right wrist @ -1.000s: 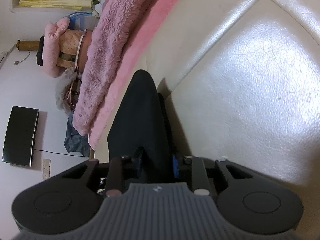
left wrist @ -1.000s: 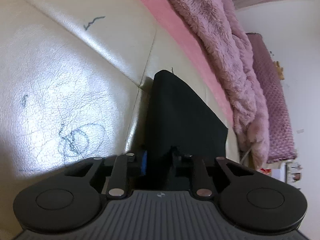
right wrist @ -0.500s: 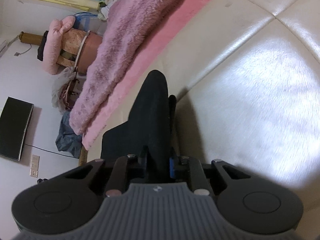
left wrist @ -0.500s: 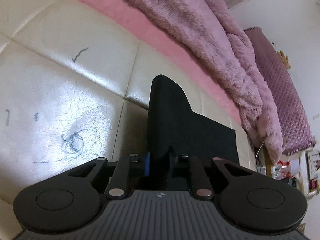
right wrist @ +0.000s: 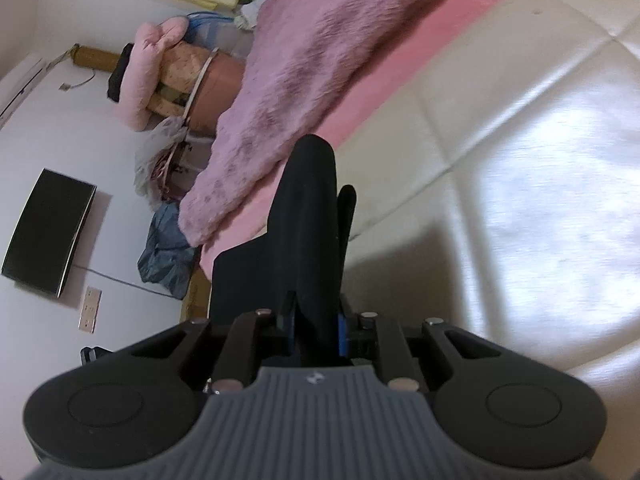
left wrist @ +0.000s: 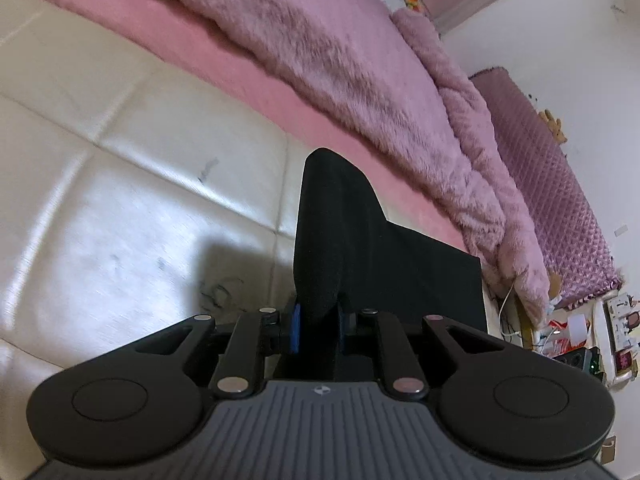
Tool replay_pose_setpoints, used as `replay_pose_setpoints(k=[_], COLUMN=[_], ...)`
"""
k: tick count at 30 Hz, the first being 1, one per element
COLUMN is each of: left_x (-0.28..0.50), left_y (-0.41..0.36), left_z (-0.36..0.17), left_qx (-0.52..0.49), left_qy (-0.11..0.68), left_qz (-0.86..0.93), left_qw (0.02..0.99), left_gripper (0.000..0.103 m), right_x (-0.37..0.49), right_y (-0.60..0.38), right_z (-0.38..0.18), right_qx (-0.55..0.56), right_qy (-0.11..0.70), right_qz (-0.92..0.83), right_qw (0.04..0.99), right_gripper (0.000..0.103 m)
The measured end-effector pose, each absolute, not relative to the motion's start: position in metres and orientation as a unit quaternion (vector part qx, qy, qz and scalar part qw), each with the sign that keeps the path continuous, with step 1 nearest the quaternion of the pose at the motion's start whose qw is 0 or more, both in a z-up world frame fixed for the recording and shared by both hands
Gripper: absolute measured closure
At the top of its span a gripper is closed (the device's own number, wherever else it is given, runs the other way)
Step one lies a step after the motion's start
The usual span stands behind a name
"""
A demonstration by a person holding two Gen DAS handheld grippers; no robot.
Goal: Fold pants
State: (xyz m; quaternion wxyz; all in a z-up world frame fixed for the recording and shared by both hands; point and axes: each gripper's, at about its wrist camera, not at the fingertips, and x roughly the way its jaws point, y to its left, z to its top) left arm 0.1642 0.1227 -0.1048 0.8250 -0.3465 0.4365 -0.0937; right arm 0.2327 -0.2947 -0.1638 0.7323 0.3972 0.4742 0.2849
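Both grippers, left (left wrist: pixel 318 330) and right (right wrist: pixel 318 334), have their jaws clamped on the black pants (left wrist: pixel 340 236), lifted above the cream leather surface (left wrist: pixel 120 208). Only the right view shows a wall-mounted television (right wrist: pixel 46 232); only the left, a quilted purple cover (left wrist: pixel 560 184).

Readable text: none in either view.
Gripper body (left wrist: pixel 320 390): a small round emblem, no letters legible.
Cushion (left wrist: pixel 218 292): pen scribbles, not writing.
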Motion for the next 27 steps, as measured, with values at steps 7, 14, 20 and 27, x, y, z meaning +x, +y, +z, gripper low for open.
replay_pose_setpoints(k=[7,14,20,27], left_x=[0.162,0.180,0.210,0.244], left_y=[0.165,0.200,0.224,0.246], left_z=[-0.086,-0.077,-0.084,-0.108], left_qx=[-0.338,-0.333,-0.333,-0.332], left_qy=[0.420,0.401,0.398,0.414], left_qz=[-0.073,-0.059,-0.054,-0.051], left_qw=[0.839,0.852,0.853,0.846], left_gripper=[0.085,0.085,0.085,0.085], right_x=[0.240,0.261,0.294,0.333], right_y=[-0.240,-0.188,-0.153,-0.127], right_z=[-0.141,-0.129,-0.129,-0.147], right_qx=[0.378,0.354,0.345,0.336], right_qy=[0.479,0.473,0.471,0.486], right_qz=[0.310,0.331,0.335,0.329], right_qw=[0.729,0.735,0.739,0.737], right_gripper=[0.089,0.089,0.089,0.089])
